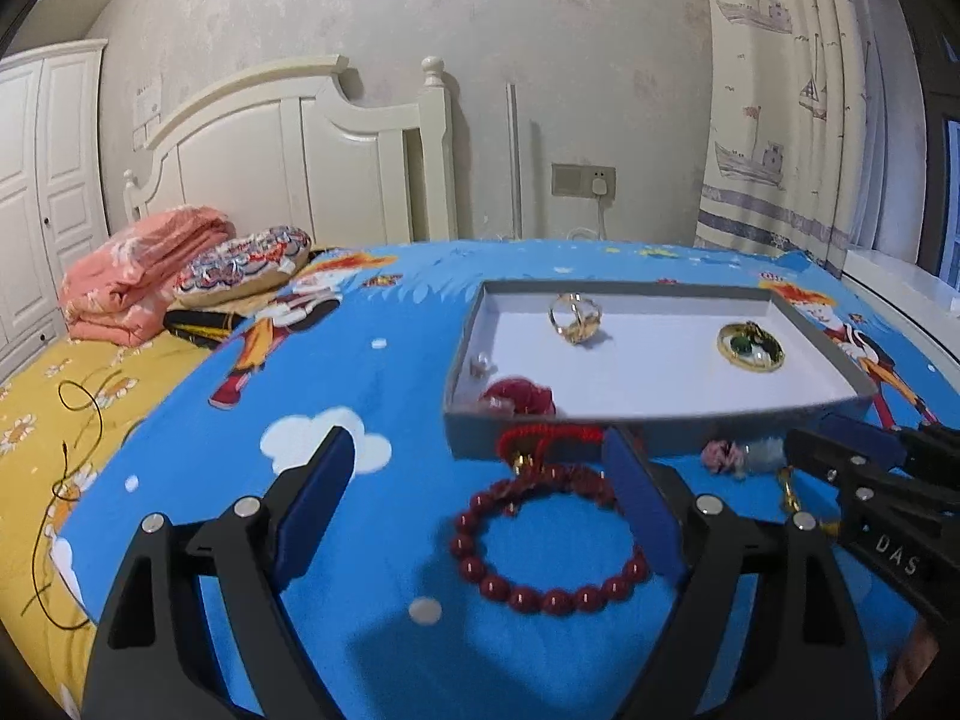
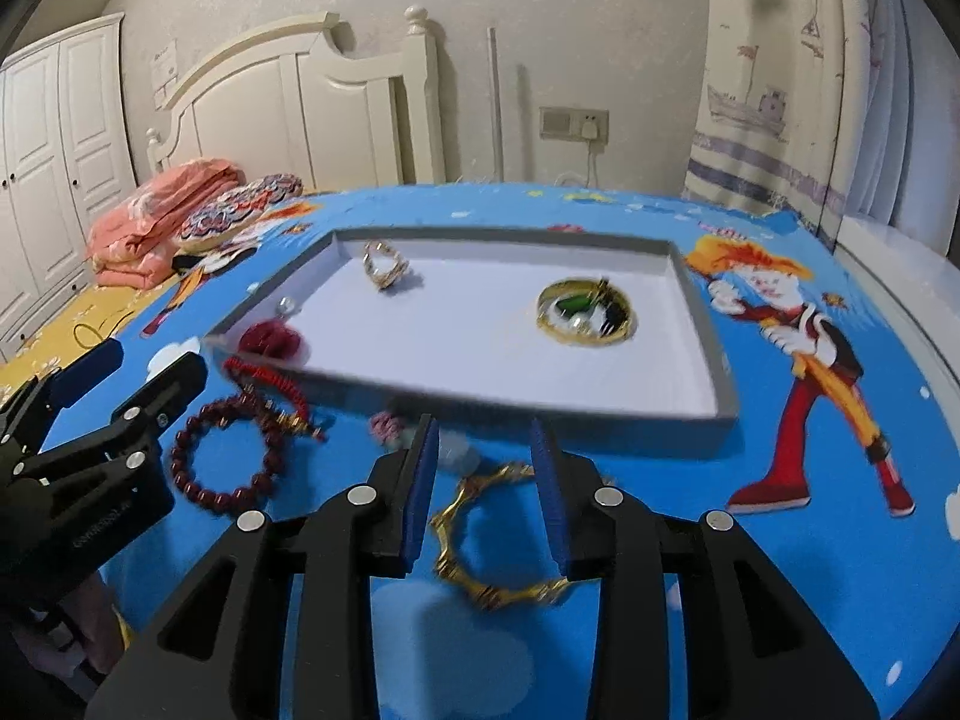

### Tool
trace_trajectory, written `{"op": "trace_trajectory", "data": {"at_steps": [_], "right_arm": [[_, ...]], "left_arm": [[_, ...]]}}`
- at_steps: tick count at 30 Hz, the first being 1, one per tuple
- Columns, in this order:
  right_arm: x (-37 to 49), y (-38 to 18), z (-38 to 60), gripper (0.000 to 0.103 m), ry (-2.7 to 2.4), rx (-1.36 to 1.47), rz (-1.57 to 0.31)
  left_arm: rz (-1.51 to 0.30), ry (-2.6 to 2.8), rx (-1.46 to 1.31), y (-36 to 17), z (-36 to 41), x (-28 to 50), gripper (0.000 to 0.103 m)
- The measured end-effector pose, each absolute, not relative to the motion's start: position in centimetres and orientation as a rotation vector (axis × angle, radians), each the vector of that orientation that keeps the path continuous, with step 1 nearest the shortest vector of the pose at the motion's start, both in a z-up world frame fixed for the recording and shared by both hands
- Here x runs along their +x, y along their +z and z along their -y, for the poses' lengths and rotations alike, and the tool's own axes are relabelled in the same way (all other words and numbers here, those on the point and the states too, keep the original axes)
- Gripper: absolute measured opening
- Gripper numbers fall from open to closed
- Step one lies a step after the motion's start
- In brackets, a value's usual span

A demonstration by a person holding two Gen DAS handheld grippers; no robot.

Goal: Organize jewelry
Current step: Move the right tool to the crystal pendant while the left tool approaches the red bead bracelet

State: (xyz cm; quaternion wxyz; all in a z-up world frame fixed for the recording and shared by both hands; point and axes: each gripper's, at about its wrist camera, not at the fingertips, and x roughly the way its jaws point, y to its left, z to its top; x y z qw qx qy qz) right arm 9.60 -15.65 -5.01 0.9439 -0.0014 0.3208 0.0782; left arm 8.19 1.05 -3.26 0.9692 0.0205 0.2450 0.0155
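A dark red bead bracelet lies on the blue cartoon bedcover, between the wide-apart fingers of my left gripper, which is open and not touching it. A red cord bracelet lies just beyond, against the grey tray. In the right wrist view a gold bangle lies on the cover under my right gripper; its jaws stand part open astride the bangle, with no pad pressing on it. Inside the tray lie a gold ring piece, a round gold-and-green pendant, a red flower piece and a pearl.
A small pink flower piece and a pale blurred item lie in front of the tray. A folded pink blanket and a patterned pillow sit at the back left by the white headboard. A black cord trails over the yellow sheet.
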Motion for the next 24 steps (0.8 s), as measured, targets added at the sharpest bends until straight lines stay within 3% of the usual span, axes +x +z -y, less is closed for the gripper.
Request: {"op": "trace_trajectory", "data": {"at_steps": [3,5,6,19,24], "right_arm": [[9.5,-5.5,15.1,0.036,0.165,-0.016,-0.672],[9.8,-5.5,15.0,0.049,0.168,-0.005,-0.682],[9.8,-5.5,15.1,0.05,0.172,0.003,-0.685],[10.4,-6.0,13.4,0.05,0.261,-0.024,-0.724],[9.1,-5.7,12.3,0.037,0.354,-0.043,-0.716]], "left_arm": [[-0.506,0.024,0.045,-3.9,-1.3,7.6,0.082],[-0.511,0.022,0.05,-4.2,-1.4,7.4,0.082],[-0.513,0.023,0.052,-4.3,-1.5,7.4,0.082],[-0.607,-0.02,0.016,-5.3,-3.6,9.4,0.082],[-0.611,0.008,-0.015,-5.3,-4.8,9.8,0.082]]}}
